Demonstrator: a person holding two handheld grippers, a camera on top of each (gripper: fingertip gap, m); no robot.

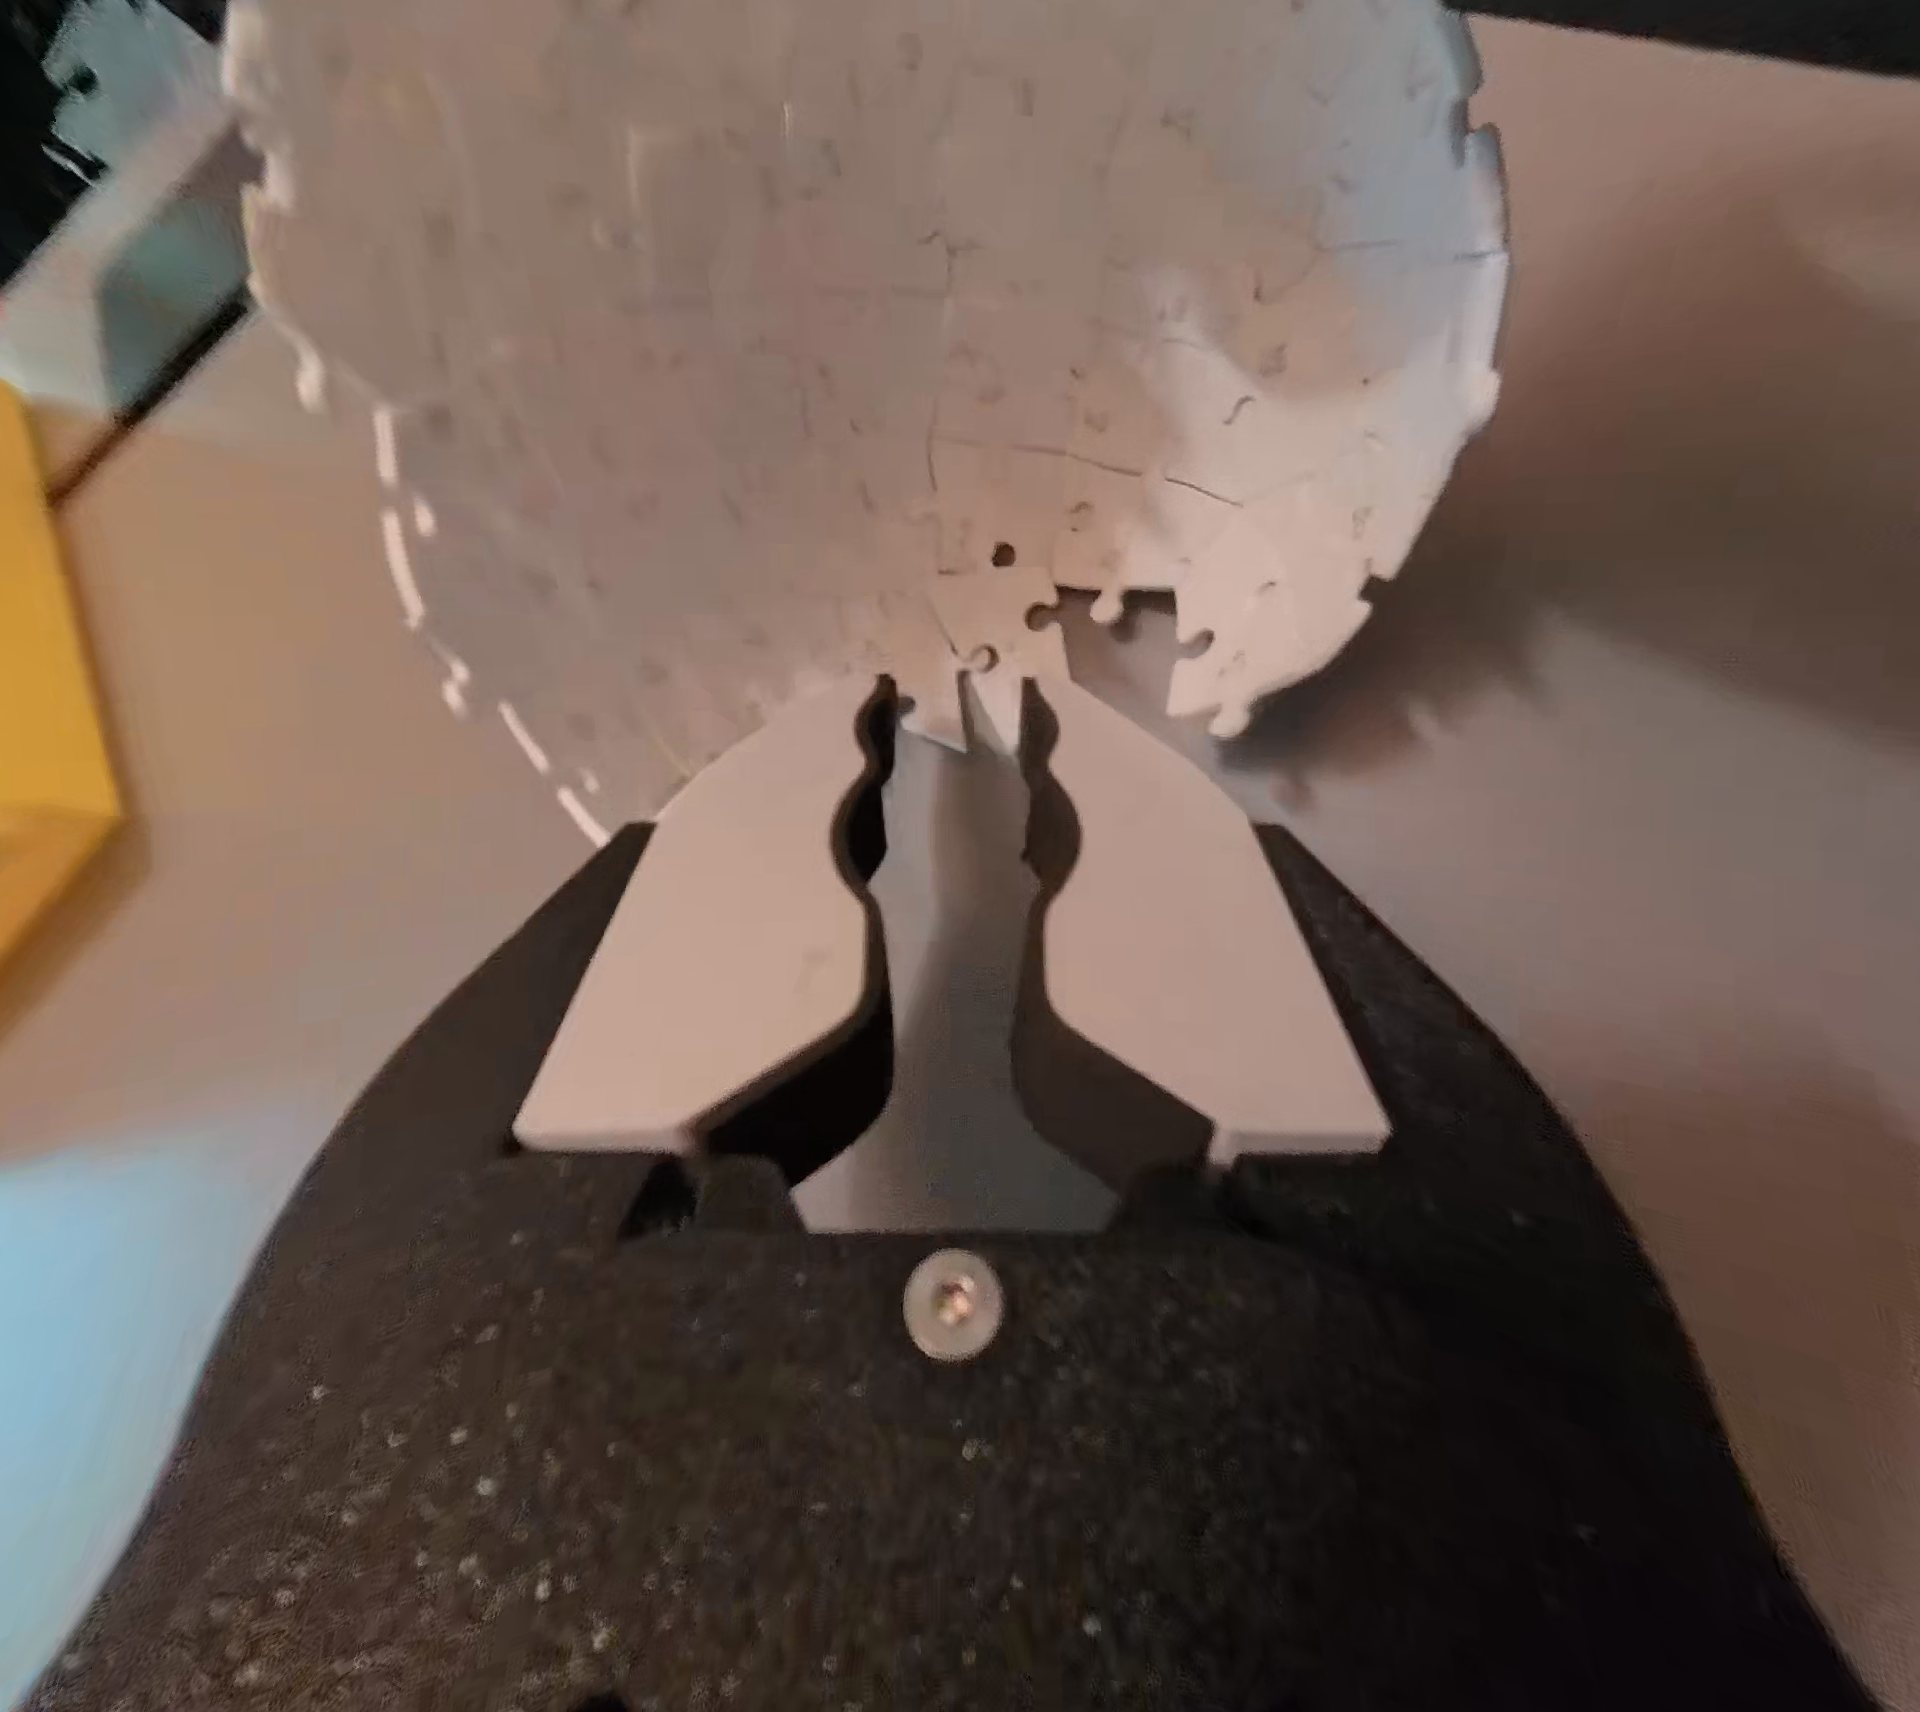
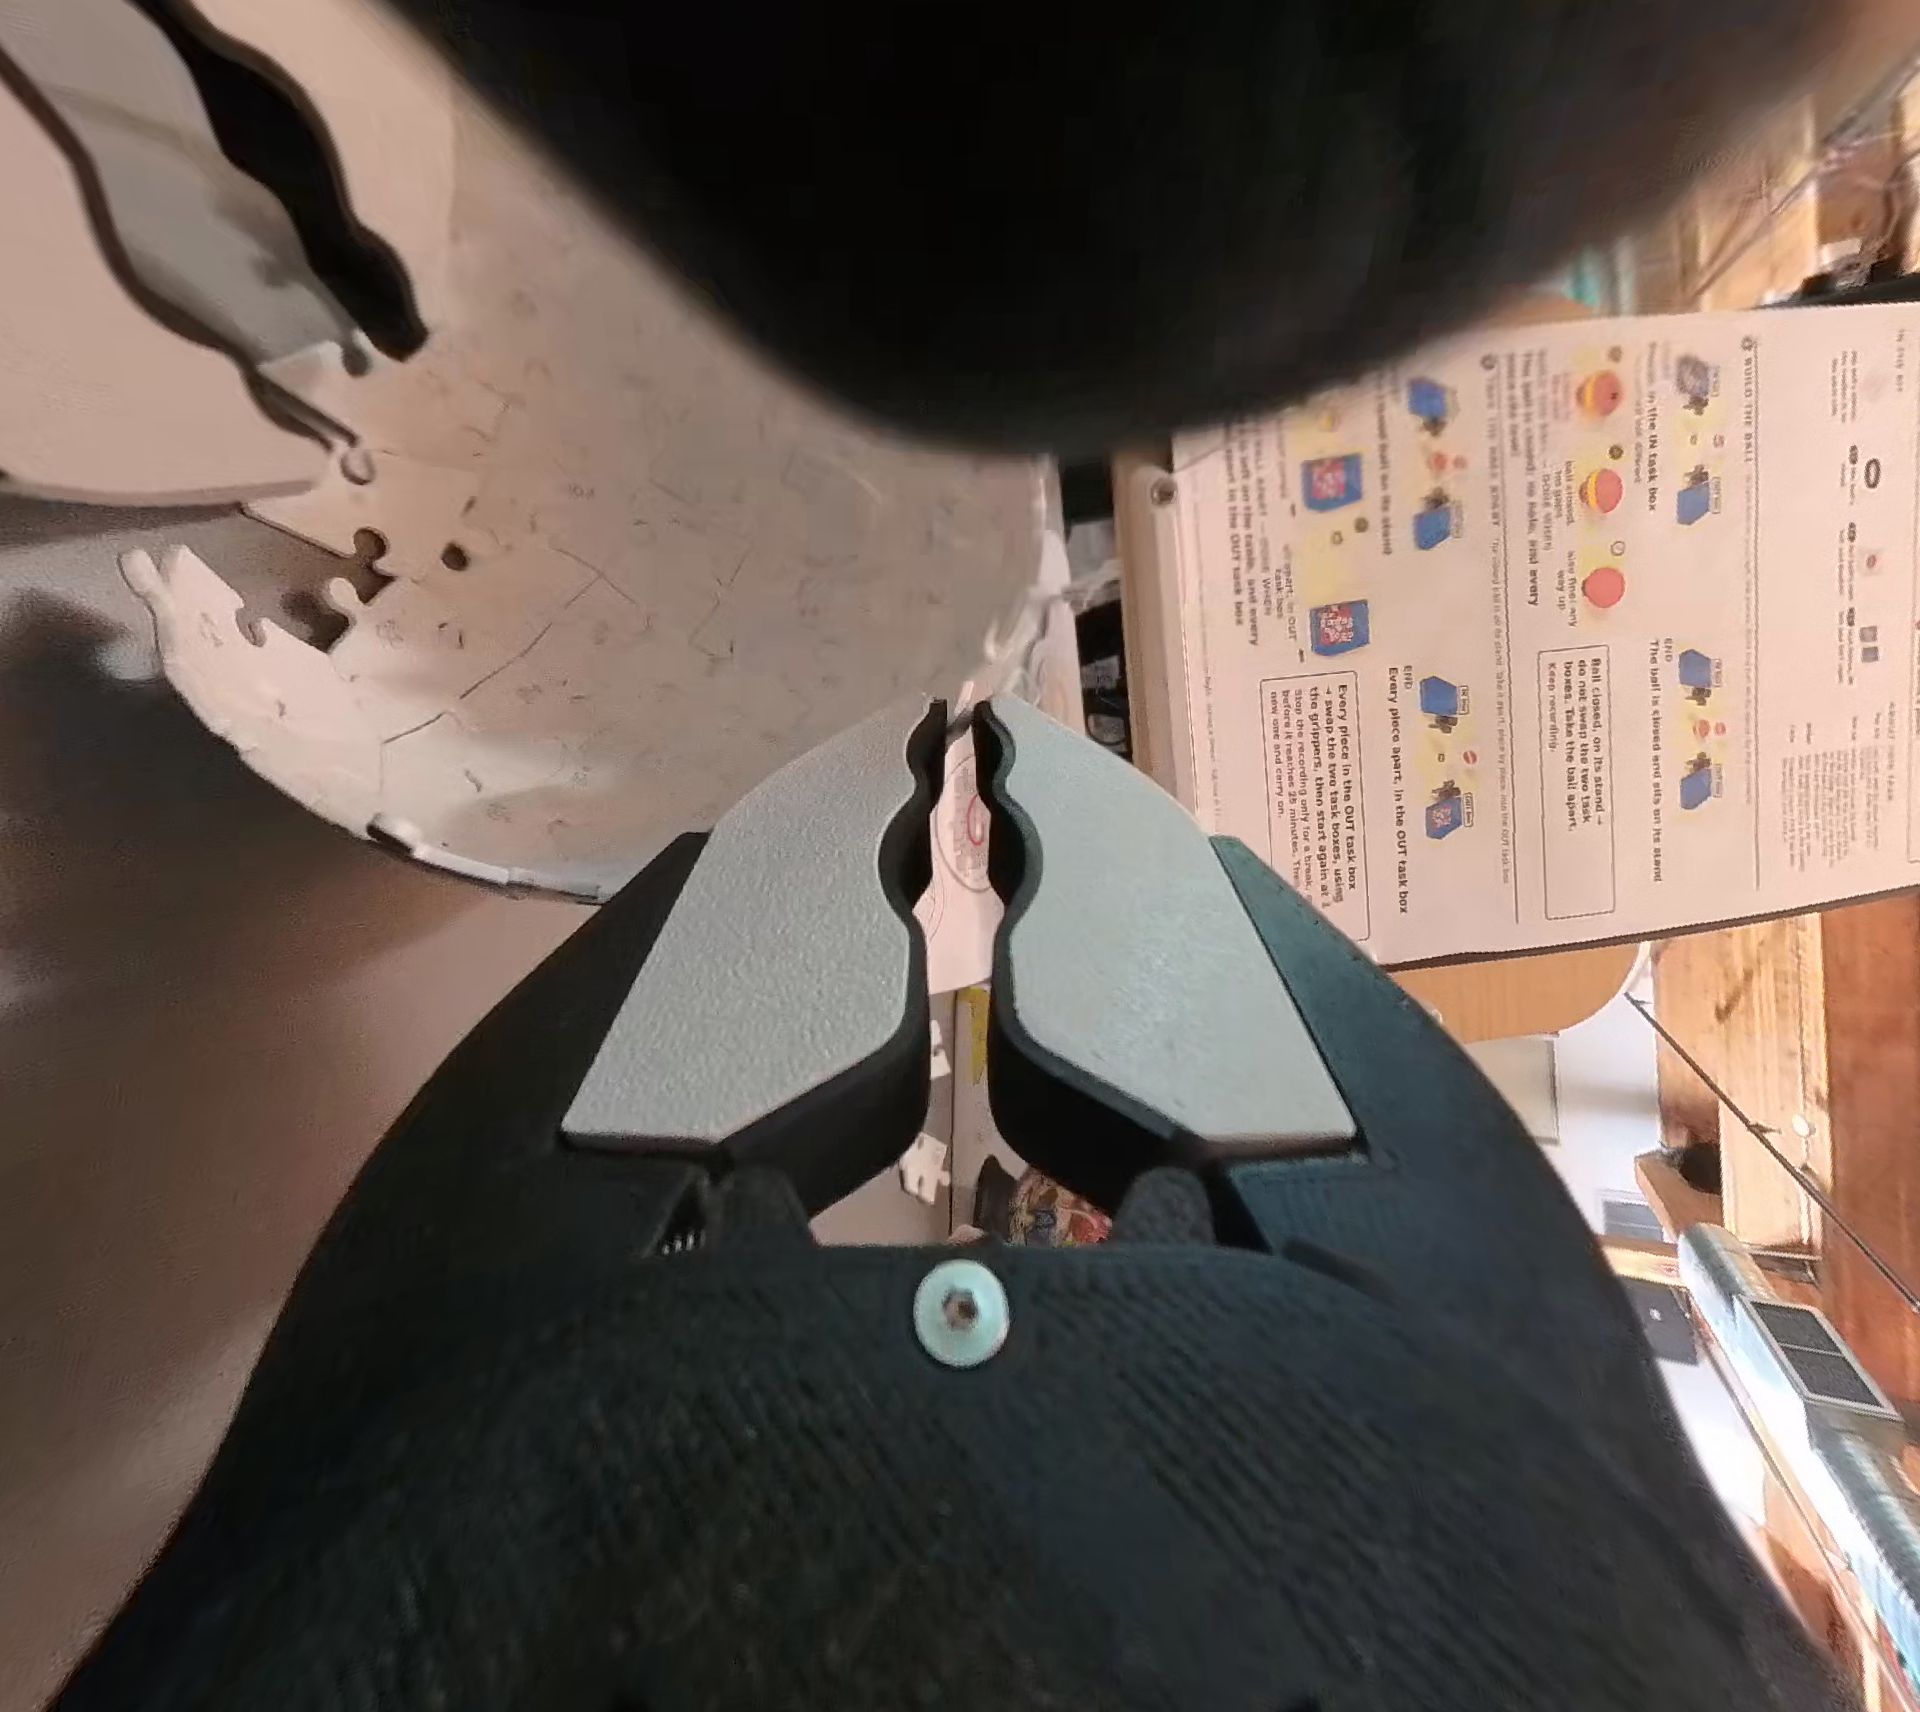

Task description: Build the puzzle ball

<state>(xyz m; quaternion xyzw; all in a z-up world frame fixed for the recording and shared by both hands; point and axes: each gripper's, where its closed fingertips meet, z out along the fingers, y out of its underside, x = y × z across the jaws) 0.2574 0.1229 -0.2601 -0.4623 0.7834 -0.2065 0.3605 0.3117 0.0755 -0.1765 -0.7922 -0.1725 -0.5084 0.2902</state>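
Puzzle ball (image 1: pixel 810 260), a part-built white shell, hangs from your left gripper (image 1: pixel 961 706), pinched at its jagged rim; your right gripper (image 2: pixel 961 712), nearly closed and apparently empty, sits just right of it.

Yellow box (image 1: pixel 47 623) at the left edge of the left wrist view, sitting on the tan tabletop (image 1: pixel 1662 831). Printed instruction sheet (image 2: pixel 1558 623) with small coloured pictures at the right of the right wrist view. Wooden shelving (image 2: pixel 1818 1091) behind it. Rest of the background clutter too blurred to identify.
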